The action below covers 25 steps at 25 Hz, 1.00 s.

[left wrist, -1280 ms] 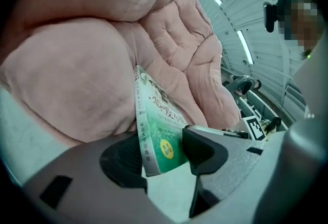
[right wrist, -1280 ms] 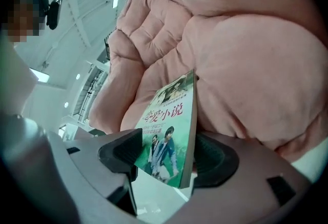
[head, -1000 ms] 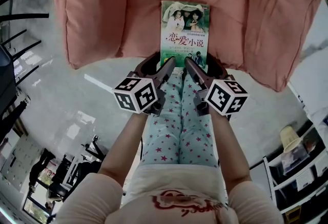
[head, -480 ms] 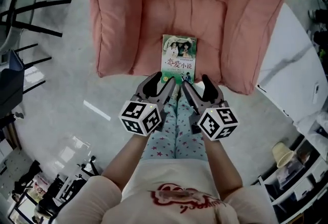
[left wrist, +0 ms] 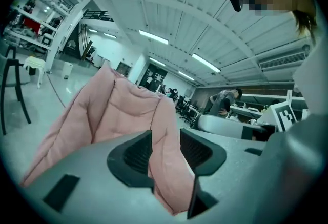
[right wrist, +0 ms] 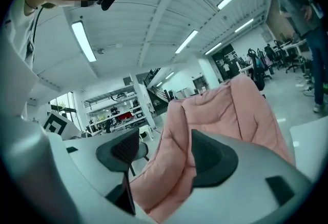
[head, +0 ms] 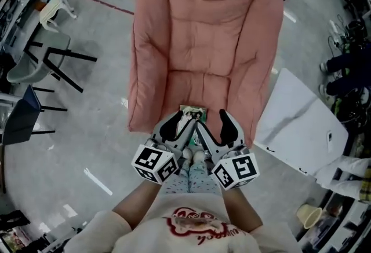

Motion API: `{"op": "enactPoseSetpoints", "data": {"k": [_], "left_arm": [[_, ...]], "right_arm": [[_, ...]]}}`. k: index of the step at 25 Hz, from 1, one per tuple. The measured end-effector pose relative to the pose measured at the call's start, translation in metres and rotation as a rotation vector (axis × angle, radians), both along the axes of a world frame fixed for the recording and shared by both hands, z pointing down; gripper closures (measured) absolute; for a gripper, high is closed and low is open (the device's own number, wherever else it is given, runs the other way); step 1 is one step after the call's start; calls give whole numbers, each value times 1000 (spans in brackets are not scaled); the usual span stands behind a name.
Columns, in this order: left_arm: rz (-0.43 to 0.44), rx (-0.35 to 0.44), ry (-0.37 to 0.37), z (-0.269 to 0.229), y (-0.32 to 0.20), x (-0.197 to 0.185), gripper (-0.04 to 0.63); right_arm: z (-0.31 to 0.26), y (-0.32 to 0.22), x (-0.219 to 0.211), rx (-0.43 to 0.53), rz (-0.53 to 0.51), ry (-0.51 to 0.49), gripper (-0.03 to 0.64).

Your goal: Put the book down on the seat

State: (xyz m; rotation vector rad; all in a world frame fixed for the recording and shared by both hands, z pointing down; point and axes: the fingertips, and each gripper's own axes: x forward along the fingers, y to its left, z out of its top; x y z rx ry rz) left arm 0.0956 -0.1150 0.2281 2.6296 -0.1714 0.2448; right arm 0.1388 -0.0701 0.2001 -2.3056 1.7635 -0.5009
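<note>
"What's the big pink thing?"

"A padded seat (head: 208, 43), thick and quilted, standing on the grey floor (head: 98, 130). A white board (head: 298, 124) lies flat just beside it, on its right."

"And the two tools?"

"They're side by side in front of the person, near the seat's front edge. The left gripper (head: 179, 128) has its jaws apart with nothing between them, though they've just been closing a little. The right gripper (head: 215, 129) is the same: jaws apart, just eased in slightly, and empty. Looking along either one, you only see the seat beyond."

"Where's the book?"

"The book (head: 191, 111) lies flat on the seat cushion at its front edge. From above only its far end peeks out between the grippers, and it's free of both."
</note>
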Motion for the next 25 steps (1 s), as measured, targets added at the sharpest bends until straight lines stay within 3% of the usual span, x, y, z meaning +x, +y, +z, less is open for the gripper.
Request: {"op": "enactPoseSetpoints", "data": {"k": [3, 6, 8, 9, 11, 12, 21, 25], "left_arm": [[-6, -15, 59, -38, 1, -3, 440], [-2, 8, 119, -72, 4, -7, 491], [6, 40, 148, -90, 4, -7, 511], [10, 55, 160, -99, 5, -8, 529], [18, 79, 180, -114, 9, -13, 537], [24, 92, 188, -121, 13, -16, 538], [128, 167, 281, -165, 46, -30, 592], [162, 156, 289, -161, 57, -39, 592]], "right_arm": [[-30, -2, -6, 36, -2, 20, 296], [-61, 0, -20, 80, -16, 75, 373], [-81, 0, -25, 114, -24, 113, 376], [-89, 0, -26, 128, -18, 128, 402], [-104, 3, -29, 149, 4, 160, 534], [-112, 5, -32, 159, 7, 174, 563], [-153, 18, -61, 236, -13, 238, 614], [-150, 30, -71, 251, -1, 241, 615]]}}
